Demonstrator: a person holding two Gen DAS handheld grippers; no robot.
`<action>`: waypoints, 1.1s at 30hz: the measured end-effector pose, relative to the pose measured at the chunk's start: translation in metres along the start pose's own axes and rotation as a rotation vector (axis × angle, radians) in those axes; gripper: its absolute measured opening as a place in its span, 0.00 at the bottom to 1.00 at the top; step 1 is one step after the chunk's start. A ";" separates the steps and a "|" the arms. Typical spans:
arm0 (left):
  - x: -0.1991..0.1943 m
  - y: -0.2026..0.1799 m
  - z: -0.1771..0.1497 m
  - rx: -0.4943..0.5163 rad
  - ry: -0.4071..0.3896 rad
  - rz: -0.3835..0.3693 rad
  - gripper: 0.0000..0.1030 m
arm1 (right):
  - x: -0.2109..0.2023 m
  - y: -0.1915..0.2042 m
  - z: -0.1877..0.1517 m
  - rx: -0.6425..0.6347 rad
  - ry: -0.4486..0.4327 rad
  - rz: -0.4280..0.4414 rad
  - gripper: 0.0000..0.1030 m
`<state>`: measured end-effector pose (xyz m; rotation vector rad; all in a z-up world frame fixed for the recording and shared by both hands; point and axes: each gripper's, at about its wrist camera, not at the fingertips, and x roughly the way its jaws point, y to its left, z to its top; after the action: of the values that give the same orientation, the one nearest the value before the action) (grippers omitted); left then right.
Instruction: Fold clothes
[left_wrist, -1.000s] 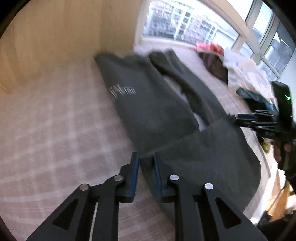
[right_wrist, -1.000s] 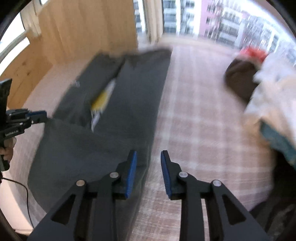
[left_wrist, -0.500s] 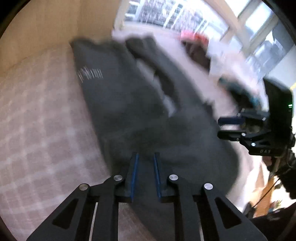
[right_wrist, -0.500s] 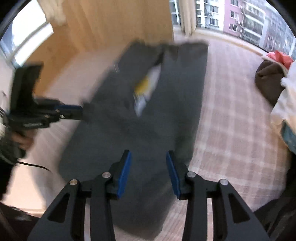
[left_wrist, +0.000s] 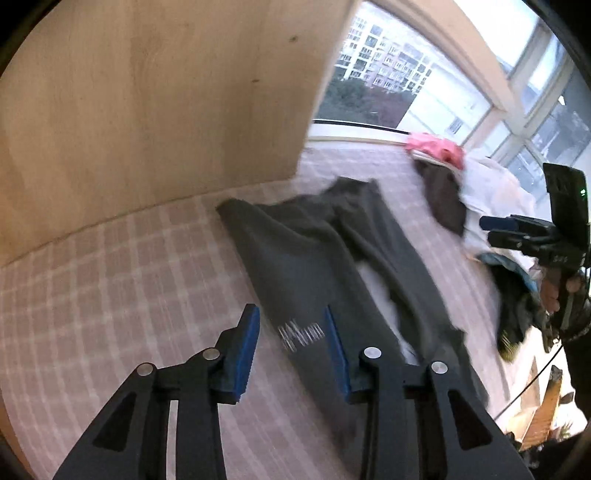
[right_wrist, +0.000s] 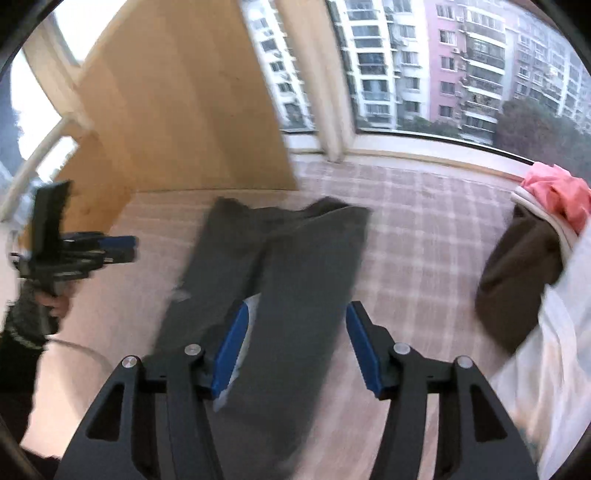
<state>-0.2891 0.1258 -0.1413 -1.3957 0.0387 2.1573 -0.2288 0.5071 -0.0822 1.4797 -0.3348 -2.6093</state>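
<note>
I'm looking at dark grey trousers (left_wrist: 306, 266) lying flat and lengthwise on the plaid bed cover, legs side by side stretching away from my left tongs (left_wrist: 291, 345), white print between those tips, pale lining showing.

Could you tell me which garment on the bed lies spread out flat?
The dark grey garment with white lettering lies flat; the pink, brown and white clothes sit heaped.
</note>
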 end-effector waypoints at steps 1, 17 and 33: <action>0.013 0.005 0.010 -0.011 0.006 0.000 0.34 | 0.017 -0.010 0.010 0.010 0.008 -0.013 0.53; 0.137 0.039 0.070 0.051 0.053 0.087 0.48 | 0.125 -0.059 0.069 -0.069 0.001 0.056 0.57; 0.082 0.007 0.076 0.148 -0.031 -0.060 0.09 | 0.084 -0.051 0.082 -0.015 -0.037 0.246 0.07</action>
<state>-0.3797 0.1795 -0.1778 -1.2640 0.1401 2.0813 -0.3422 0.5491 -0.1240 1.2953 -0.4677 -2.4415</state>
